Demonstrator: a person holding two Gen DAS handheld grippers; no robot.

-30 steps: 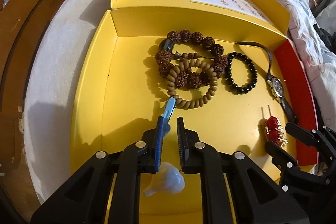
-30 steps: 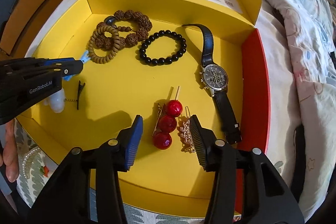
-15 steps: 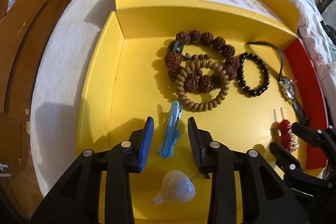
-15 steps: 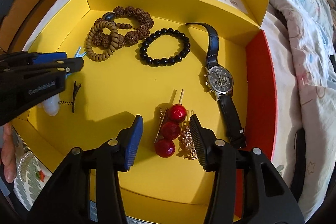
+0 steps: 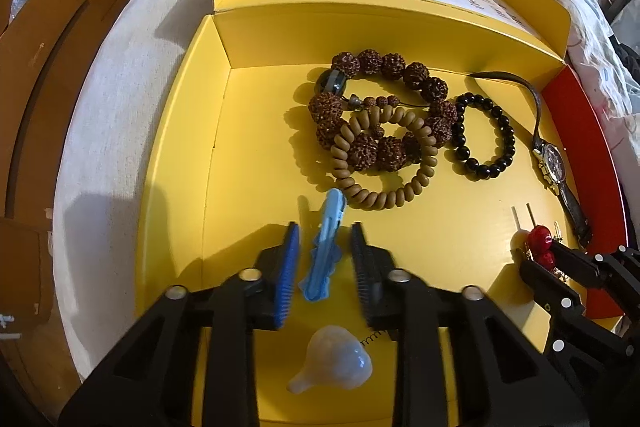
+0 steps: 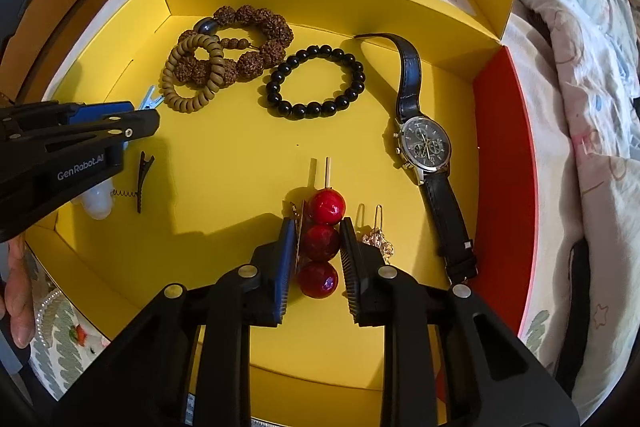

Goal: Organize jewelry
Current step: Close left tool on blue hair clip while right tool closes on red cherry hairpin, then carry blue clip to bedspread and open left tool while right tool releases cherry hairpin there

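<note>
Pale translucent teardrop ornament (image 6: 98,201) half hidden behind left gripper (image 6: 154,113). Small gold filigree hair clip (image 6: 378,243) partly covered by right gripper (image 6: 318,247). Moving pads blurred.

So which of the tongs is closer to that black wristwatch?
The right tongs. They are closing around the red ball hairpin, just beside the wristwatch. The left tongs are closing around the blue hair clip at the box's far side.

A flat blue plastic hair clip (image 5: 325,251) lies near the yellow cardboard box's (image 5: 180,147) left wall; a red three-ball hairpin (image 6: 321,241) lies near its front edge.
</note>
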